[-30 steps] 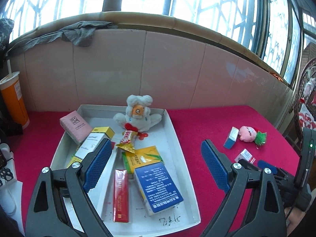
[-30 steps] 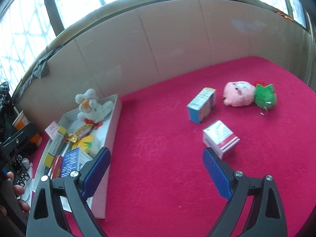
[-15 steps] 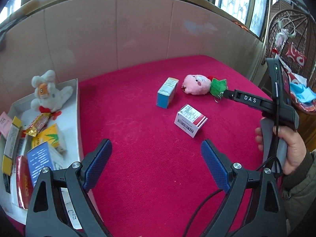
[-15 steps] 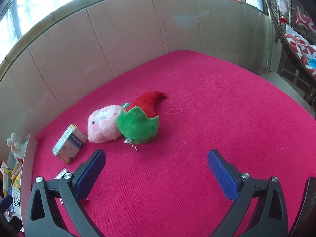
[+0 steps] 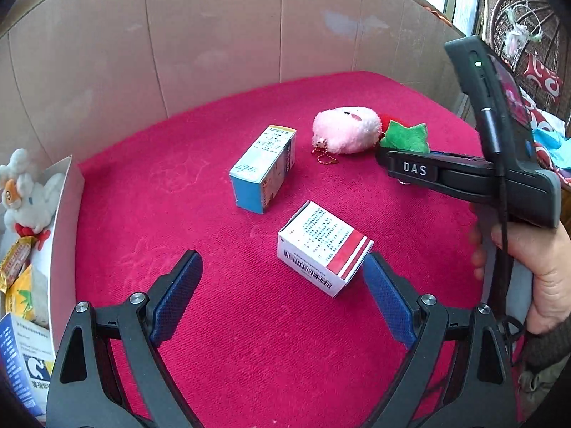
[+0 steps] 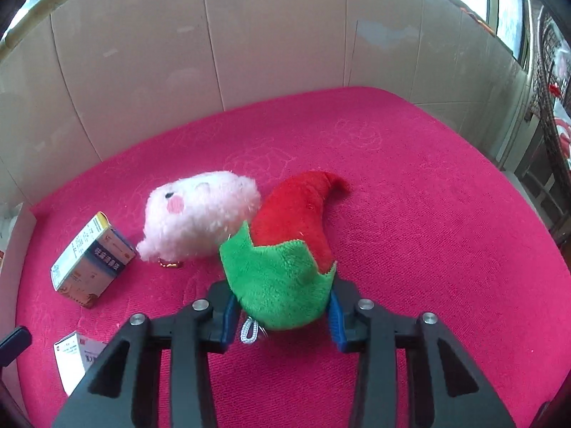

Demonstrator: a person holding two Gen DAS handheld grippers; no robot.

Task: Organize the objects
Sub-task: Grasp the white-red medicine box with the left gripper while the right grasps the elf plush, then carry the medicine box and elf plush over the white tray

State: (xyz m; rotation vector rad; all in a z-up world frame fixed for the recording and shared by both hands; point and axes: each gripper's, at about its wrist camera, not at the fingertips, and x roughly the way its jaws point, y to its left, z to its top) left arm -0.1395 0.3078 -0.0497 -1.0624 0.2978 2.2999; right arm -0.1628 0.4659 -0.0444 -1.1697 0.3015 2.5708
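Right gripper is closed on the green end of the red-and-green plush toy, its blue pads pressing both sides of the green fabric, with a small silver keyring loop hanging just below between the fingers. Ahead and to the left of that gripper, touching the green collar, lies the pink plush head, and further left a blue-and-white carton rests on the red tablecloth, close beside the pink head. At the lower left of the same view a corner of the white-and-red box shows. Left gripper hangs spread wide over the cloth, holding nothing; the white-and-red box sits just ahead of it, between the fingertips' line and nearer the right finger, which appears to be at or almost touching the box's red-striped corner. Beyond the box stands the blue-and-white carton, and further ahead to the right the pink plush head with the green part beside it. Far left of the left gripper is the white tray, holding a white plush rabbit, snack packets and a blue-printed box. The person's right hand grips the other tool's handle at the right edge.
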